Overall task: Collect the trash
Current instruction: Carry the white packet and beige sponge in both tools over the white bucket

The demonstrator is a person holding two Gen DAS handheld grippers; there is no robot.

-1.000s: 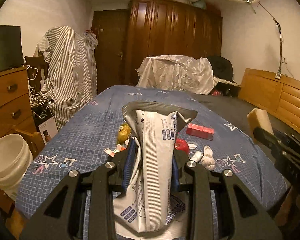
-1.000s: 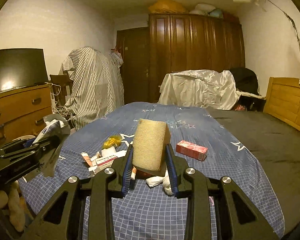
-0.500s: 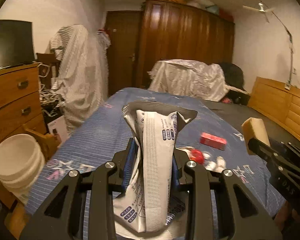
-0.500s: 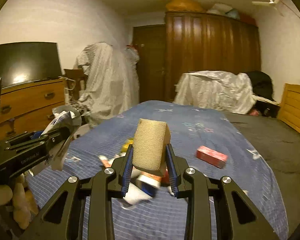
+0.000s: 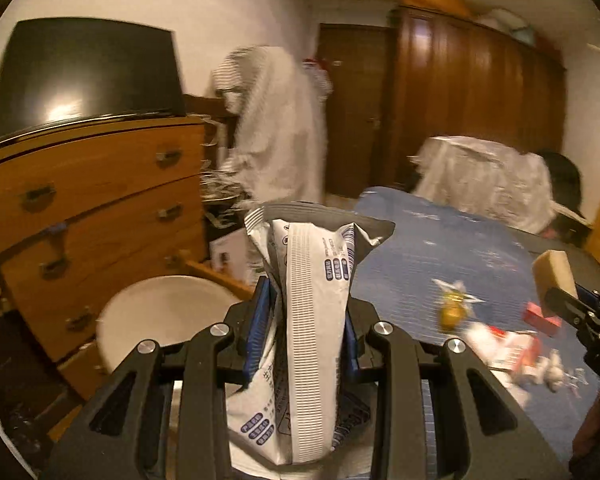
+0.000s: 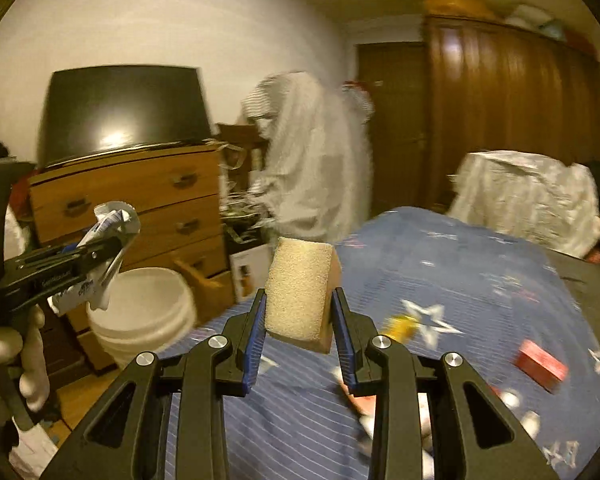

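**Both loads carried toward the bucket**

Now the step in hand looks like the carry to the bin. The left gripper [image 5: 306,334] has its fingers closed on a crumpled white-and-grey printed foil pouch [image 5: 314,320], which stands upright between them. The right gripper [image 6: 299,338] has its fingers clamped on a tan rectangular sponge block [image 6: 300,292]. A round white plastic bucket [image 6: 144,312] sits on the floor ahead and to the left of both pairs of fingers, beside the wooden chest of drawers [image 5: 92,208]. More litter lies on the blue star-patterned bedspread [image 6: 480,280], right of the fingers. Next, I judge, each load must come over the bucket's mouth before the fingers part.
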